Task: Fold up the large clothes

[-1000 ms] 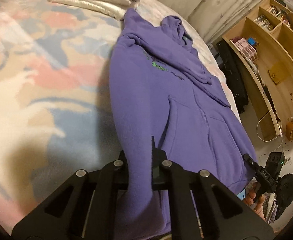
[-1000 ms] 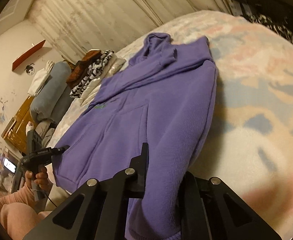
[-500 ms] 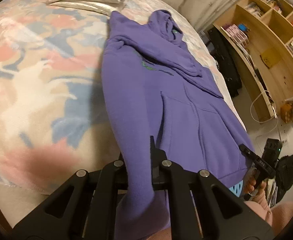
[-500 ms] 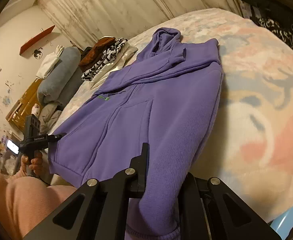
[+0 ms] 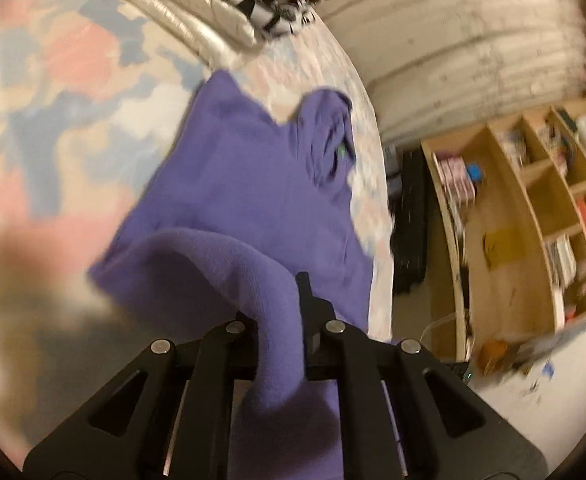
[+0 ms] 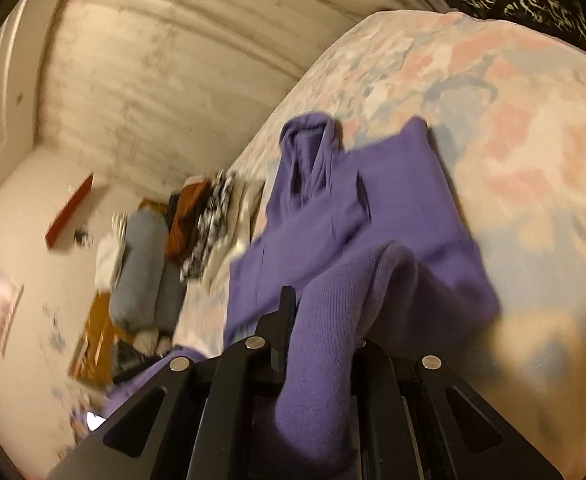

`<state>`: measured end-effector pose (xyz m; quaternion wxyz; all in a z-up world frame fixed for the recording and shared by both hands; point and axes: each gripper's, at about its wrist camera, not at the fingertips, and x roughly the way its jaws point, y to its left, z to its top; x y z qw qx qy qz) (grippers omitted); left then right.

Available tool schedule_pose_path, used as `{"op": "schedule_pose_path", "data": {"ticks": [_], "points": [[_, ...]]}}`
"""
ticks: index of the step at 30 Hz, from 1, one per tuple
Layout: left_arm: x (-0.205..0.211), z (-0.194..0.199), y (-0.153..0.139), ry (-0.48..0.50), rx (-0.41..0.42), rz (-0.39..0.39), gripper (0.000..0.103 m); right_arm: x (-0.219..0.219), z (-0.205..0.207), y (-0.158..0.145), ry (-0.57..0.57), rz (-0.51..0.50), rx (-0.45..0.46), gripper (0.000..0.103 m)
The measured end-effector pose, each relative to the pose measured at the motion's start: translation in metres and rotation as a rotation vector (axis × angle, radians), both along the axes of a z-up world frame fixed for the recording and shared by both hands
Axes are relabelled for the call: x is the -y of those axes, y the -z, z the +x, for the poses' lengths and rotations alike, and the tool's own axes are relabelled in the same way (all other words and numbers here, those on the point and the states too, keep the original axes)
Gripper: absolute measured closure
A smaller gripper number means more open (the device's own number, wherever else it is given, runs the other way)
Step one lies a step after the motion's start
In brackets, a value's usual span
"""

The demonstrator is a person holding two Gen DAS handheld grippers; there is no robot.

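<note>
My left jaws (image 5: 281, 312) and right jaws (image 6: 325, 316) each pinch the purple hoodie's (image 5: 245, 184) hem, lifted over its body; bottom fold half done, laying down remains

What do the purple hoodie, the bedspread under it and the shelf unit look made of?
Purple hoodie: soft fleece-like knit, matte, with a nubbly pile and a ribbed band where the left tongs pinch it.
Bedspread: plush pastel-patterned fabric, probably fleece; blur hides the weave.
Shelf unit: light wood or wood-look board, smooth.
</note>
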<state>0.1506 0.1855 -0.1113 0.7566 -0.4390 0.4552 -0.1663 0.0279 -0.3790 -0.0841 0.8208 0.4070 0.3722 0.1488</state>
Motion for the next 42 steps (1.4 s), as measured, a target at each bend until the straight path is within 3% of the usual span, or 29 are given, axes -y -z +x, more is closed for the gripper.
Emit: {"op": "schedule_pose_path", "data": {"ticks": [4,5,6,7,8,11,13,17,22,27,36,37,38,39,40,41,42], "points": [[0.001,0.076,0.013,-0.075,-0.050,-0.034,0.086,0.010,0.096,0.010,0.078,-0.021,-0.084,0.086],[0.001,0.092,0.020,-0.096,-0.073,-0.045,0.078,0.014,0.119,0.017,0.100,-0.006,-0.121,0.082],[-0.001,0.110,0.029,-0.126,-0.109,-0.054,0.066,0.018,0.138,0.025,0.111,0.020,-0.150,0.070],[-0.003,0.123,0.037,-0.145,-0.127,-0.068,0.061,0.024,0.157,0.035,0.121,0.061,-0.173,0.052],[-0.005,0.132,0.044,-0.157,-0.138,-0.080,0.054,0.030,0.170,0.044,0.142,0.089,-0.180,0.044],[-0.012,0.159,0.064,-0.196,-0.164,-0.118,0.050,0.046,0.198,0.064,0.212,0.206,-0.165,0.036],[-0.011,0.169,0.068,-0.205,-0.159,-0.062,0.050,0.049,0.208,0.069,0.222,0.190,-0.152,0.036],[0.004,0.190,0.057,-0.104,-0.106,0.134,0.050,0.047,0.231,0.064,0.196,-0.003,-0.139,0.036],[0.040,0.216,0.032,0.036,0.003,0.481,0.050,0.040,0.253,0.051,0.154,-0.224,-0.102,0.036],[0.069,0.237,0.030,0.137,0.054,0.748,0.050,0.019,0.277,0.052,0.070,-0.425,-0.109,0.036],[0.097,0.253,0.050,0.244,0.127,0.988,0.051,-0.015,0.318,0.101,-0.052,-0.669,-0.187,0.036],[0.105,0.254,0.051,0.264,0.149,1.020,0.055,-0.023,0.322,0.103,-0.067,-0.709,-0.185,0.038],[0.112,0.253,0.051,0.289,0.170,1.039,0.072,-0.029,0.324,0.105,-0.083,-0.740,-0.179,0.050],[0.120,0.255,0.052,0.315,0.180,1.070,0.083,-0.033,0.326,0.106,-0.101,-0.750,-0.173,0.056],[0.129,0.255,0.053,0.319,0.188,1.146,0.089,-0.040,0.329,0.107,-0.121,-0.772,-0.170,0.068],[0.135,0.255,0.053,0.321,0.196,1.179,0.095,-0.049,0.330,0.105,-0.119,-0.838,-0.158,0.092],[0.138,0.253,0.049,0.304,0.212,1.199,0.096,-0.053,0.331,0.103,-0.115,-0.877,-0.152,0.094]]}}
